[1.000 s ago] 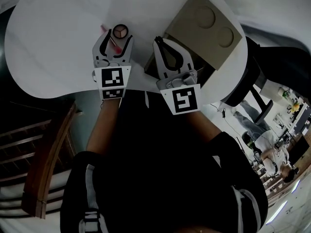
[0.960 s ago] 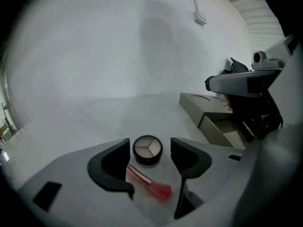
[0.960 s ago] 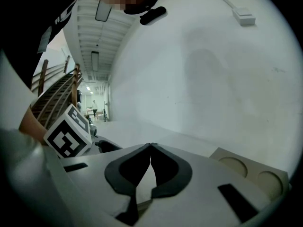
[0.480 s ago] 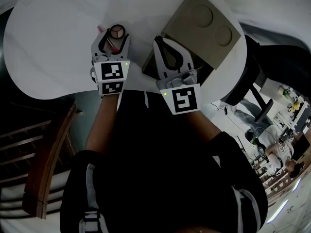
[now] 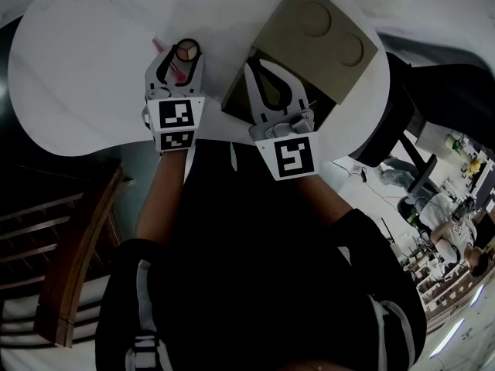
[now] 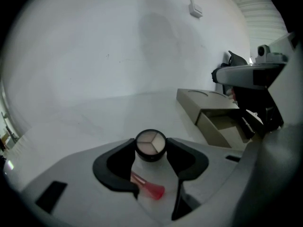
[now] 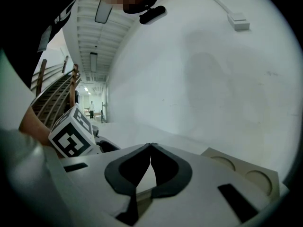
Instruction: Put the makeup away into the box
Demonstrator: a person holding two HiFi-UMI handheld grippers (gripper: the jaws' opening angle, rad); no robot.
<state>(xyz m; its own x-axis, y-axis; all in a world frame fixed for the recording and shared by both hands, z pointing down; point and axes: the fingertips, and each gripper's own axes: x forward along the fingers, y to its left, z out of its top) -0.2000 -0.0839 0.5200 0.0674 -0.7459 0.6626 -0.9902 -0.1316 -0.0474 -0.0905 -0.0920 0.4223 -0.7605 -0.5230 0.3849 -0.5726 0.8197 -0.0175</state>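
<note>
White round tabletop, bare on its left half, dim lighting; stair rail and floor show past its near edge.

Left side: left gripper points down at the table. Its jaws have just been closing. A second ago they stood wide on either side of the round black-rimmed compact with three pale pans; now both pads sit against the compact's rim. Compact rests flat on the table, not lifted. Reading: the grasp is being made, and the lift is the next step.

Pink translucent tube lies on the table under the same jaws, nearer the gripper body than the compact, slanting left. It is not gripped — may get nudged when the compact comes up.

Centre: right gripper has its jaws fully together with nothing between them, tips at the near-left corner of the box. Whether it touches the box I cannot tell.

Right side: tan cardboard box with two round recesses in its top, its drawer pulled open toward the left gripper. No makeup can be made out in the drawer — compact and tube both remain on the table.
</note>
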